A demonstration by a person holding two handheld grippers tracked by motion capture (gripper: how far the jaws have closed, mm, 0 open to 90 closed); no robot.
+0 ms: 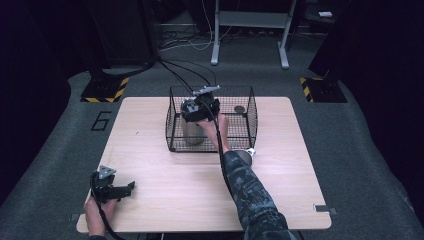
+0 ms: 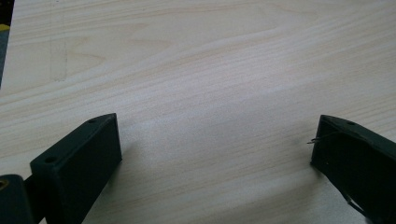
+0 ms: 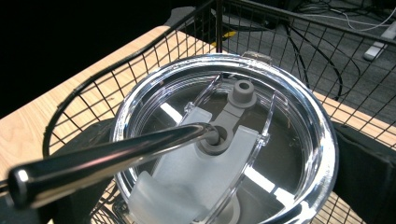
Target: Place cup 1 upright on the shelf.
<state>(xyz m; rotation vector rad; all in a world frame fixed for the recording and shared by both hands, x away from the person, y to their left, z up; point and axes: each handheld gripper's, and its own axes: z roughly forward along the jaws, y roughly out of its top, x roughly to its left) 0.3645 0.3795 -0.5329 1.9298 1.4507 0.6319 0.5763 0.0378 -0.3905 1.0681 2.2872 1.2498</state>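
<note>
I have the tumbler (image 1: 193, 132) standing inside the wire basket (image 1: 245, 120), my right gripper (image 1: 200, 110) clamped around its lidded rim, straw (image 3: 107, 154) poking toward the camera. Tilt it and it could snag the mesh. My left gripper (image 1: 117, 190) idles agape, well away.

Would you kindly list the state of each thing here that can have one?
Tumbler: upright in the wire basket.
Lid: on the tumbler.
Straw: metal, through the lid's hole, leaning.
Left gripper: jaws wide open over the bare table, holding nothing.
Right gripper: in the basket at the tumbler's top; its jaw state cannot be told.
</note>
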